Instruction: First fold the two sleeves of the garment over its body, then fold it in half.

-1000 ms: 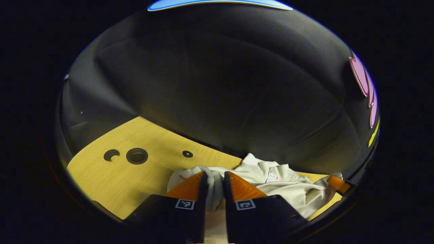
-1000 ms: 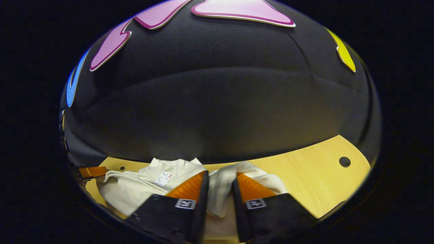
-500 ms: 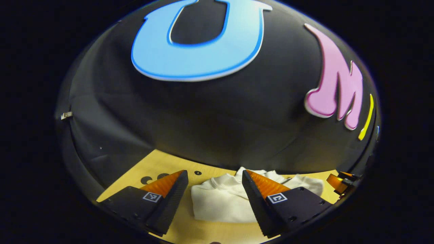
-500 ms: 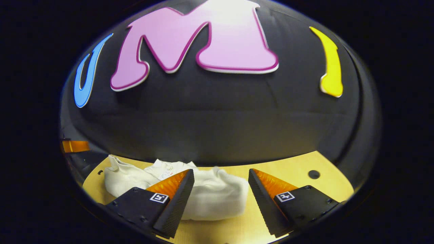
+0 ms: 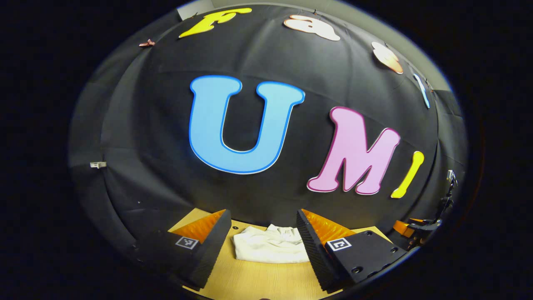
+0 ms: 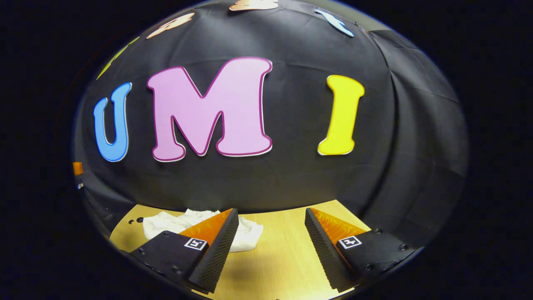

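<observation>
Nearest in the left gripper view, the left gripper point(image 5: 263, 233) has its jaws spread wide apart with nothing between them, raised off the table point(image 5: 266, 281). In the right gripper view the right gripper point(image 6: 270, 231) is likewise spread apart and empty, also clear of the wood.

Beyond the fingers, on the wooden table, lies the garment point(image 5: 268, 250), a pale bundle resting flat toward the far edge, just in front of the dark cloth wall. From the left gripper it sits between the two fingers, farther off. From the right gripper it lies to the left, partly behind the left-hand finger, with bare wood to the right. It reads as a compact, roughly rectangular stack with a clean near edge; no loose sleeve trails out onto the table, though the far side is lumpier and I cannot tell how neat the layers are there.

Judging by that shape, both sleeve folds and the half fold look done, and neither tool touches the cloth. What is left seems to be little or nothing: perhaps a tidy-up of the far edge.

Count: one garment, one table, two grippers, each with two fingers showing. At the far right of the left gripper view part of the other gripper shows, well apart from the garment.
</observation>
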### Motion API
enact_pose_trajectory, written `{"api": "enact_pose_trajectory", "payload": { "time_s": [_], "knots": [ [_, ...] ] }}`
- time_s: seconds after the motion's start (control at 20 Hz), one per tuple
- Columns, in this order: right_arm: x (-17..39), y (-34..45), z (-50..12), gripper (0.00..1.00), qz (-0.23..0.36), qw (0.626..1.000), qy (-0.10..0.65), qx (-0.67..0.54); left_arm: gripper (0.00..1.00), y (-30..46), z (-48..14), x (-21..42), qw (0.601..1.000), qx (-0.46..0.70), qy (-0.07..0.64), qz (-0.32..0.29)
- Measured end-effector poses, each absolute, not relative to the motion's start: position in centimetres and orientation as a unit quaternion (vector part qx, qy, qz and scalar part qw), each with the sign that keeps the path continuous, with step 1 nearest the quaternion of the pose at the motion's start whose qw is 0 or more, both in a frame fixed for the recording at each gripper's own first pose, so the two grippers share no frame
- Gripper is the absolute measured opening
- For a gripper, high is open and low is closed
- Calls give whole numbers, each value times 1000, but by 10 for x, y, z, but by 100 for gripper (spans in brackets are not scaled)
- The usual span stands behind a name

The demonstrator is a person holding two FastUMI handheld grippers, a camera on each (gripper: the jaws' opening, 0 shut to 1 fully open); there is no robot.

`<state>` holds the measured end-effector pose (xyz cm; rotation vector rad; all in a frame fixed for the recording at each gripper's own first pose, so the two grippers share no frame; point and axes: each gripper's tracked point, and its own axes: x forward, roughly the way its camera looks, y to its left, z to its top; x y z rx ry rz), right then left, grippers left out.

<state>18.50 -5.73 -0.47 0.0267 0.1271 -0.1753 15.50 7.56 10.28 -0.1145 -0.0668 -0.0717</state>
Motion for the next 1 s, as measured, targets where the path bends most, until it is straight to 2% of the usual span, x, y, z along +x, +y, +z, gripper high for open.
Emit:
{"api": "enact_pose_trajectory", "payload": {
  "time_s": [0.3,0.55,0.75,0.95,1.0],
  "knots": [
    [66,-39,13,98,-64,997,47,-27,97,70,82,46,992,-100,-26,-66],
    [-30,-20,-10,98,-42,997,56,-12,97,82,46,-35,992,-112,-8,-62],
    [-72,-5,-14,98,-32,999,36,-14,97,79,19,-81,992,-109,-5,-62],
    [-103,4,-29,99,-29,999,44,-3,97,77,-3,-103,996,-85,-12,-31],
    [-109,8,-33,99,-28,999,47,3,97,69,-5,-105,996,-81,-8,-42]
  ]
}}
